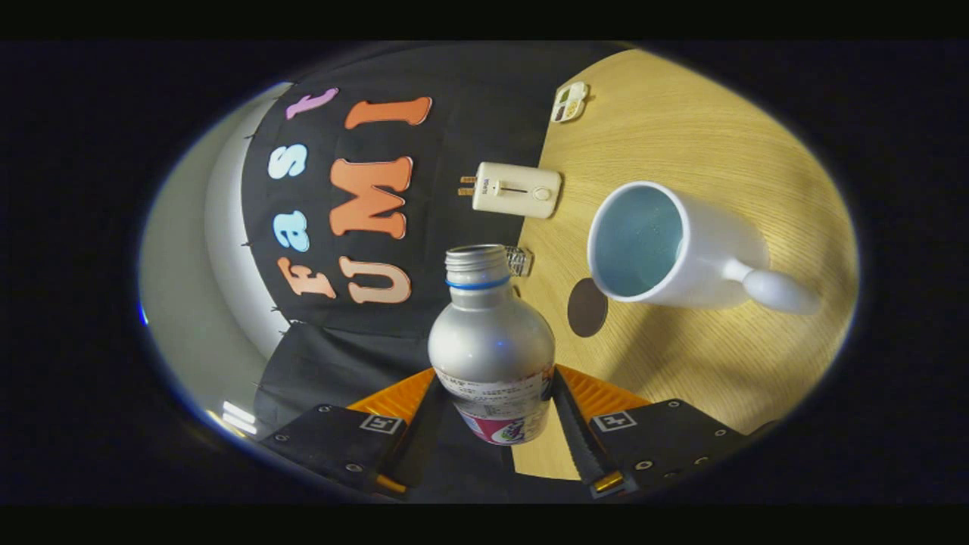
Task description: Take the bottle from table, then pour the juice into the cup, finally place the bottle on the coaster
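With the silver juice bottle [492, 341] clamped between the jaws, its open mouth should be brought over the white cup [658, 246] before more tilt is given.

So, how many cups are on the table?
1. The white cup stands on the wooden table, beyond the bottle that the gripper holds, near the dark round coaster. No other cup is visible.
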The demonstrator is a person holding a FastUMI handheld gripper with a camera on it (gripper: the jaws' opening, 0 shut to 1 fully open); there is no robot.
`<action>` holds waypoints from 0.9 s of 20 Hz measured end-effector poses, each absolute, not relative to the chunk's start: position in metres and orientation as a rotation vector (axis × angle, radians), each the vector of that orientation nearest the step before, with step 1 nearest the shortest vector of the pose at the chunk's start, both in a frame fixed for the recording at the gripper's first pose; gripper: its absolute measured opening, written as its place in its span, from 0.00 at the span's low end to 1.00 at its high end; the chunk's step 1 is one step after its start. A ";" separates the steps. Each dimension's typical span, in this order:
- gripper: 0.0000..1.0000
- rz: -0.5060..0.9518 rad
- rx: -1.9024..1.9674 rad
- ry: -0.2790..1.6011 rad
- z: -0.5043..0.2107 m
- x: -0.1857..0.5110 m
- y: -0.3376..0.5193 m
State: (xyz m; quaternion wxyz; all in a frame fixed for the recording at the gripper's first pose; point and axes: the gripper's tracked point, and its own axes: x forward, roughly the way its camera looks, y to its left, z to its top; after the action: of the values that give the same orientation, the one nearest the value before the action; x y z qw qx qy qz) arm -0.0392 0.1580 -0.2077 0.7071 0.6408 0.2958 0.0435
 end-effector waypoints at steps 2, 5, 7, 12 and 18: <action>0.76 0.098 1.481 0.674 -0.206 -0.038 0.159; 0.76 0.093 1.515 0.679 -0.204 -0.036 0.156; 0.76 0.093 1.544 0.691 -0.203 -0.034 0.157; 0.76 0.083 1.607 0.703 -0.201 -0.034 0.152; 0.76 0.069 1.682 0.714 -0.199 -0.036 0.150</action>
State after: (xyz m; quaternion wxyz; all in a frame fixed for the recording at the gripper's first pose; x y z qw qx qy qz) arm -0.0359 0.1502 -0.1994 0.6106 0.7285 0.3092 0.0300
